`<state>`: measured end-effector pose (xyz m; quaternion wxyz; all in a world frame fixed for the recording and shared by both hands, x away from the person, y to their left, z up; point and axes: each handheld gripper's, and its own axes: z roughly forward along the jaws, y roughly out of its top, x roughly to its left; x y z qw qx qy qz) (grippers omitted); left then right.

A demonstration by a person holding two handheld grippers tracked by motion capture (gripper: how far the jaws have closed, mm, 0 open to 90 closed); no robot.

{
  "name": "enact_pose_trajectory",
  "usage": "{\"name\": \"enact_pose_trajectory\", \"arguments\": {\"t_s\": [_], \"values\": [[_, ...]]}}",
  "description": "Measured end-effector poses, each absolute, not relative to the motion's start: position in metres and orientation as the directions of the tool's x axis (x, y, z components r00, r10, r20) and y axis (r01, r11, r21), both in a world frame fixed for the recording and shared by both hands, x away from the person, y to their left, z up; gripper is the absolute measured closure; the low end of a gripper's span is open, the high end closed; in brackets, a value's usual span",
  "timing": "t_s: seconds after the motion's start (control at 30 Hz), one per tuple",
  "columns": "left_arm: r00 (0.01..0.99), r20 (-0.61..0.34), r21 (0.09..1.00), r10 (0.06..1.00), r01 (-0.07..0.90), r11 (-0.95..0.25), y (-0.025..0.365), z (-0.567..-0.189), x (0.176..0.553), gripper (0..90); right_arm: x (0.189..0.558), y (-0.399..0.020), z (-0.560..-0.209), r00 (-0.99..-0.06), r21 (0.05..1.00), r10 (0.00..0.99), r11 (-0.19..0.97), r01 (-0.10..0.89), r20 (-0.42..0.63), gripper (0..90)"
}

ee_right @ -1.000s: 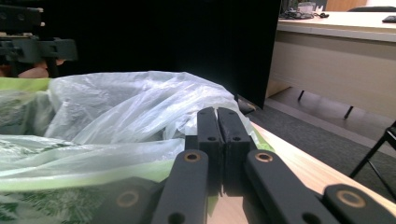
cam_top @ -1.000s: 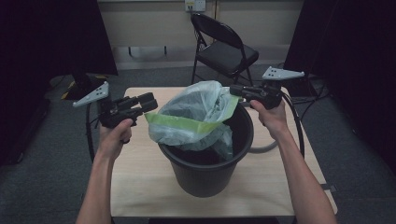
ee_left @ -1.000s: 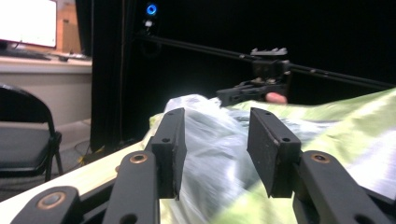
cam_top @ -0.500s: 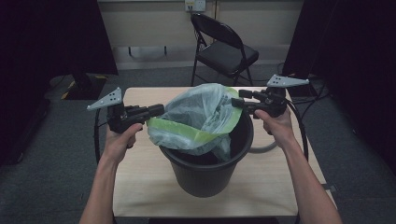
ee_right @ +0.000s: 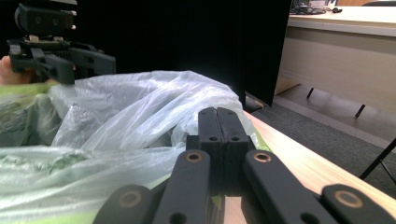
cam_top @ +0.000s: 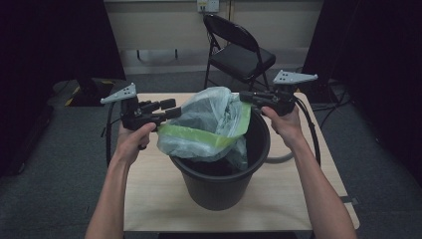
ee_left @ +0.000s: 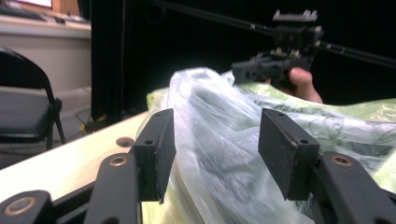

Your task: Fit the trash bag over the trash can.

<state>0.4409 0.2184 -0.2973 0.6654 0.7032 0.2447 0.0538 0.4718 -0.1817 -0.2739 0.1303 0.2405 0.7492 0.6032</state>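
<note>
The bag [cam_top: 209,124] sits bunched in the mouth of the bucket [cam_top: 221,172] on the table [cam_top: 149,199], not yet spread over the rim. The right gripper [ee_right: 217,122] is clamped together on the bag's edge. The left gripper [ee_left: 212,140] has just been opening; its jaws stand apart with film between them, unpressed. Risk: pulled from one side, the bag may slip into the bucket or tear.

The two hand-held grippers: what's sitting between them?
Between the left gripper and the right gripper is the clear, green-edged plastic bag, bunched above the black bucket. The high view shows it; each gripper view shows the bag before the other gripper.
</note>
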Motion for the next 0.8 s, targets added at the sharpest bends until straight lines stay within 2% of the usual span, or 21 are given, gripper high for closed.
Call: {"name": "enact_pose_trajectory", "arguments": {"t_s": [0.03,0.07,0.1,0.13,0.17,0.47,0.67,0.8], "values": [[0.866,-0.237,0.964,0.441,0.265,-0.003,0.217,-0.298,0.441,54.9,0.473,-0.181,-0.273,-0.849,0.966,0.519,0.158,0.203,0.094,90.0],[0.865,-0.219,0.967,0.452,0.253,-0.015,0.217,-0.299,0.44,70.3,0.473,-0.18,-0.272,-0.848,0.967,0.522,0.155,0.201,0.093,90.0],[0.865,-0.218,0.968,0.453,0.251,-0.014,0.217,-0.3,0.439,79.4,0.473,-0.18,-0.272,-0.847,0.969,0.524,0.152,0.196,0.089,90.0],[0.863,-0.216,0.97,0.456,0.242,0.002,0.219,-0.301,0.438,81.3,0.472,-0.181,-0.271,-0.847,0.969,0.524,0.148,0.196,0.092,90.0],[0.864,-0.222,0.97,0.452,0.244,0.01,0.222,-0.301,0.438,90.0,0.471,-0.183,-0.271,-0.845,0.97,0.527,0.148,0.194,0.089,90.0],[0.849,-0.206,0.974,0.487,0.225,0.019,0.242,-0.311,0.42,90.0,0.463,-0.21,-0.276,-0.814,0.973,0.574,0.129,0.192,0.084,90.0],[0.832,-0.189,0.973,0.521,0.229,-0.012,0.253,-0.324,0.406,90.0,0.459,-0.226,-0.295,-0.788,0.967,0.609,0.136,0.217,0.092,90.0],[0.826,-0.227,0.969,0.516,0.244,0.036,0.261,-0.329,0.408,90.0,0.464,-0.221,-0.315,-0.781,0.955,0.615,0.157,0.251,0.104,90.0]]}}
